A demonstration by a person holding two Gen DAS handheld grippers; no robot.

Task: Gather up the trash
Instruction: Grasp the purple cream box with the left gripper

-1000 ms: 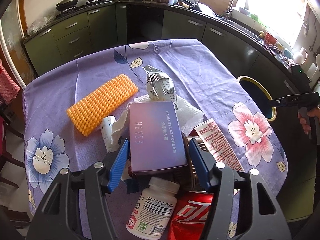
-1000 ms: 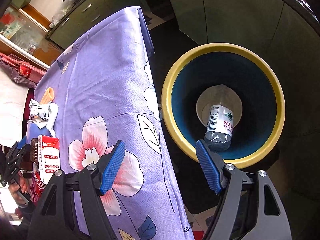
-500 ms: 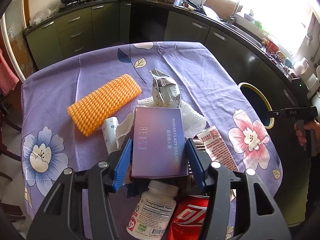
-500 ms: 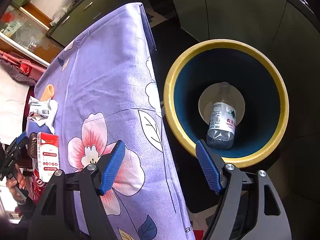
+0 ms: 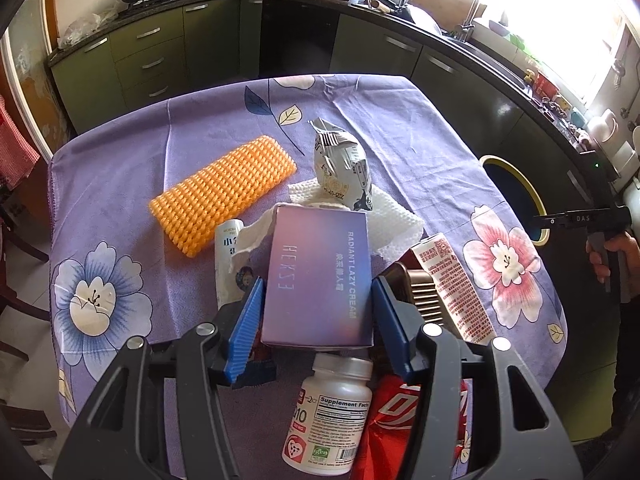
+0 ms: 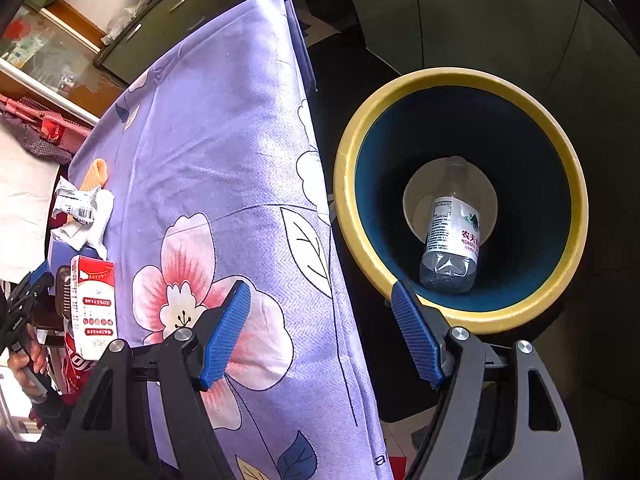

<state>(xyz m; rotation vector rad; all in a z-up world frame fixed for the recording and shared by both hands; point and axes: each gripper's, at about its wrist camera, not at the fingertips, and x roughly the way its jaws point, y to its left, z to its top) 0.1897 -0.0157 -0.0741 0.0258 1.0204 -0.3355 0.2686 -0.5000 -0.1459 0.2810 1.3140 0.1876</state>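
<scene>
Purple card fills the gap between the blue pads of the left gripper: the cream box lies lengthwise there, and the jaws are spread about as wide as the box, so whether the pads touch its sides is hard to tell. Its near end hides the top of the pill bottle, which lies just below the fingers beside a red can cut off by the right finger. Ahead of the box, a silver wrapper sits on a white towel; an orange net lies ahead to the left with open cloth around it. A white tube is partly covered by towel. Right of the fingers, a red carton overlaps a brown ribbed thing, perhaps a comb.

The right gripper hangs off the cloth's edge, jaws spread and holding nothing. Ahead and right, beyond its right pad, the yellow-rimmed bin stands just beside the cloth's hanging side, with a bottle lying in its bottom.
</scene>
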